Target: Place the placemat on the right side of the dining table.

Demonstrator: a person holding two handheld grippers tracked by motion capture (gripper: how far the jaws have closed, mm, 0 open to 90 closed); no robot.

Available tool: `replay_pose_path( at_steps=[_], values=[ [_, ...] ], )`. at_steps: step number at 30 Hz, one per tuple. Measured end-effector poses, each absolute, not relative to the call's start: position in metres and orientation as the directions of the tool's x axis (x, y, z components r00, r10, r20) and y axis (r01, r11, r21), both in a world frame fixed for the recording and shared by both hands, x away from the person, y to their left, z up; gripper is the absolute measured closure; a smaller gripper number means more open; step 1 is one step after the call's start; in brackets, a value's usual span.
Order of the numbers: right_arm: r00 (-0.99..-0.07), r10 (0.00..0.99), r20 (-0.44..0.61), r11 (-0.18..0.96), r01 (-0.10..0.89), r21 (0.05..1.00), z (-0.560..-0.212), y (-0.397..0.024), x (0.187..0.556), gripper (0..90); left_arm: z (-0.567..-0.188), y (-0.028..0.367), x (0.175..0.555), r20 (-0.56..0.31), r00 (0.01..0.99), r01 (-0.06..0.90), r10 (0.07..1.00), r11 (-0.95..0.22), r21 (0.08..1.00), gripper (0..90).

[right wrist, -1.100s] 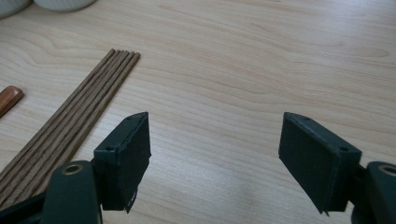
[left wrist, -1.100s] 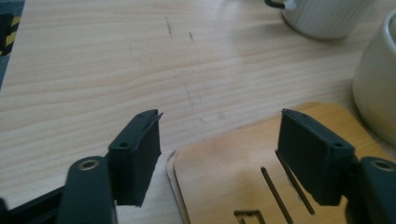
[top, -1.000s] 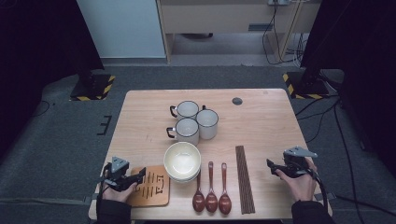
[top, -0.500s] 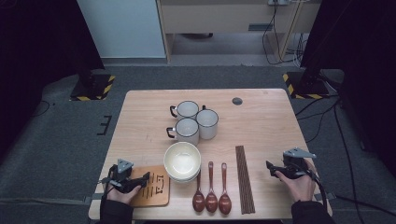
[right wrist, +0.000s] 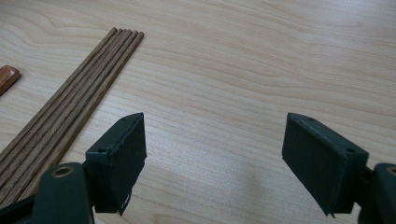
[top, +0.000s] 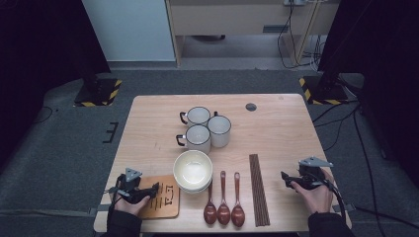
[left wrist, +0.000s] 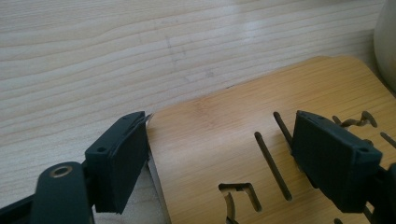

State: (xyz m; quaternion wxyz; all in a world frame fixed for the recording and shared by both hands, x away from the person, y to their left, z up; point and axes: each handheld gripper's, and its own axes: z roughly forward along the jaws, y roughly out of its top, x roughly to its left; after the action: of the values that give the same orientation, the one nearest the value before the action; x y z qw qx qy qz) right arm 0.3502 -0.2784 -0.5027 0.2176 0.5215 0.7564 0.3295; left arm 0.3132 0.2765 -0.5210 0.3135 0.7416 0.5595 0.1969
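The left hand-held gripper (left wrist: 219, 154), jaws just spreading, straddles the near corner of the wooden trivet (left wrist: 261, 140) on the counter (left wrist: 93, 60), pads not pressing; closing to grasp it seems next.

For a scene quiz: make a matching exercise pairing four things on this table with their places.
Things:
1 mugs
2 chopsticks
3 wooden coaster
4 bowls

Places:
A under the left gripper's open jaws
B stacked beside the wooden coaster
C clustered beyond the bowls
D between the spoons and the right gripper

Pairs: 1-C, 2-D, 3-A, 4-B
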Motion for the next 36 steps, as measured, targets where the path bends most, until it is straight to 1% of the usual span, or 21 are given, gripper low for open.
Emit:
replay_pose_path(
  at_steps=[17,24,36],
  values=[
    [-0.36,0.933,0.01,0.244,0.653,0.716,-0.505,-0.281,0.351,21.4,-0.521,0.285,0.314,-0.062,0.312,0.705,0.948,-0.188,0.684,18.3],
    [-0.359,0.933,0.016,0.239,0.653,0.719,-0.504,-0.281,0.35,21.5,-0.52,0.289,0.314,-0.047,0.319,0.701,0.946,-0.202,0.684,19.3],
    [-0.357,0.934,0.017,0.235,0.651,0.722,-0.504,-0.281,0.349,21.5,-0.52,0.295,0.311,-0.046,0.297,0.706,0.954,-0.187,0.683,19.4]
  ],
)
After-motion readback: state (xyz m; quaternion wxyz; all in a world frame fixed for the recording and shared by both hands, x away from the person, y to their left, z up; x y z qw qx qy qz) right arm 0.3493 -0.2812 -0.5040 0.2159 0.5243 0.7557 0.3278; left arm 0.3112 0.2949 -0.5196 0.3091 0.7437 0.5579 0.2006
